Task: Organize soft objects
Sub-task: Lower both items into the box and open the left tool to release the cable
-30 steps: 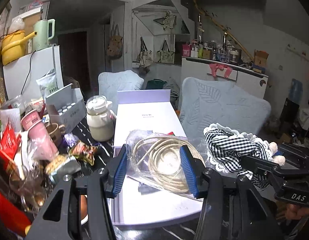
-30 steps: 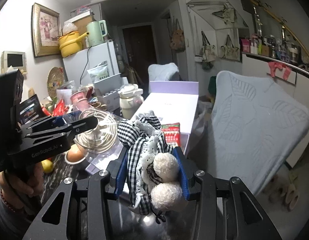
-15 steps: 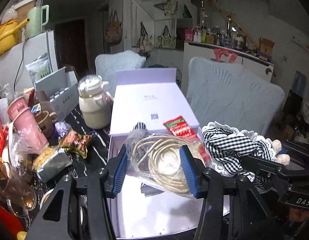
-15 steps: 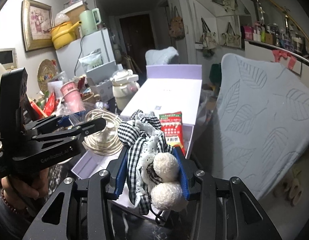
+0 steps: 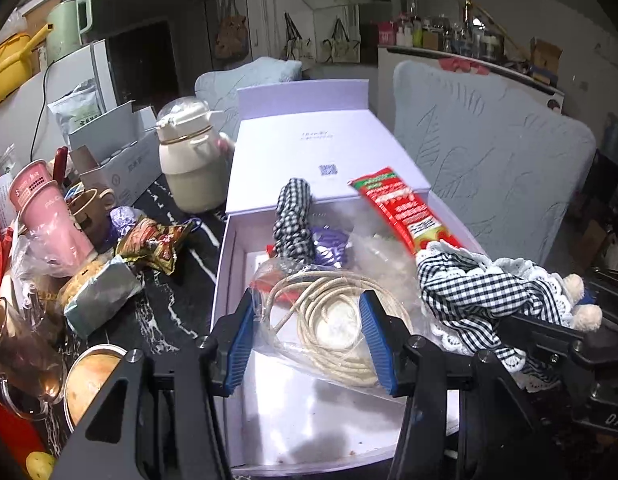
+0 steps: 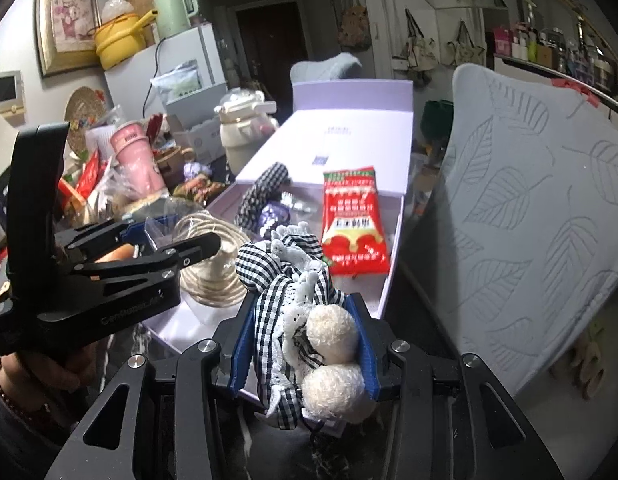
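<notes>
Cluttered black marble table (image 5: 169,320), lavender box (image 5: 309,432)

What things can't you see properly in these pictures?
- Box floor: in the left wrist view, the bagged rope and left gripper cover much of it.
- Checked cloth: in the right wrist view, its lower part is tucked between the right gripper fingers.
- Red packet: its print is too small to read.
- Purple thing: half hidden behind the checked roll, can't identify.
</notes>
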`<action>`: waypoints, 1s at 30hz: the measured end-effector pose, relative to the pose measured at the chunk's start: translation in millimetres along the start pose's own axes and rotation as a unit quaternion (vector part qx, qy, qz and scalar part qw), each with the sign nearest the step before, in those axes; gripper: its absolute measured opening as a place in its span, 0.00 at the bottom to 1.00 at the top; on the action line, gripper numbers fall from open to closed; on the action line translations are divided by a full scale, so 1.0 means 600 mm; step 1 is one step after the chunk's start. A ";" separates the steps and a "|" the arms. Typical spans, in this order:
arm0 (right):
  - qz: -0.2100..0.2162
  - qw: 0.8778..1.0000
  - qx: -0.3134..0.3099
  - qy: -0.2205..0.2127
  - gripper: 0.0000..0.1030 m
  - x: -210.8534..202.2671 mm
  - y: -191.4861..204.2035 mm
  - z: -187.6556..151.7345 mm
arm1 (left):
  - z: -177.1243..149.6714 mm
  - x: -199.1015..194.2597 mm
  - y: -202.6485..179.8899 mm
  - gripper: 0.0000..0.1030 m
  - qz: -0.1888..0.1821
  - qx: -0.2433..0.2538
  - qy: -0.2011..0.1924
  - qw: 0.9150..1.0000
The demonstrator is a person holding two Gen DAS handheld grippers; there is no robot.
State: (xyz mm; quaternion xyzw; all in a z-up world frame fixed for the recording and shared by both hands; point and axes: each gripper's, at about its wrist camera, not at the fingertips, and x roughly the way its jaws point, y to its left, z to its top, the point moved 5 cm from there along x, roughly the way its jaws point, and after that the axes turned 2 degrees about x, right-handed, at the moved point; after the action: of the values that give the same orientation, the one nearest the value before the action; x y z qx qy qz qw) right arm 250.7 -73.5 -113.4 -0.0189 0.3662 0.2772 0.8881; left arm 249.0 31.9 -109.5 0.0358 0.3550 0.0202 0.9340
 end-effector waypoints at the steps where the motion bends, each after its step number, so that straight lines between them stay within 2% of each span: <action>1: -0.002 1.000 -0.001 0.002 0.42 0.004 0.001 -0.003 | -0.003 0.003 0.001 0.49 0.009 0.005 0.002 1.000; 10: -0.034 0.999 -0.037 -0.011 0.42 0.017 0.025 -0.009 | -0.032 0.040 0.023 0.49 0.040 0.008 0.042 0.998; 13: -0.034 0.999 -0.039 -0.003 0.43 0.025 0.028 -0.011 | -0.043 0.050 0.028 0.49 0.032 -0.004 0.057 0.998; 23: -0.033 0.998 -0.046 0.041 0.45 0.063 0.027 -0.012 | -0.043 0.057 0.017 0.49 0.037 0.008 0.063 0.997; 26: -0.033 0.997 -0.050 0.043 0.45 0.067 0.028 -0.010 | -0.047 0.068 0.017 0.50 0.032 0.002 0.083 0.996; 30: -0.032 0.997 -0.052 0.051 0.47 0.075 0.026 -0.009 | -0.047 0.071 0.014 0.51 0.037 0.005 0.090 0.995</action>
State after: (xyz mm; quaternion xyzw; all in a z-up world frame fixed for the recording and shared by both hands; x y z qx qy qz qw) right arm 265.3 -40.4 -144.3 -0.0909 0.3955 0.2658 0.8745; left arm 261.9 44.6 -158.1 0.0517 0.4359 0.0557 0.8968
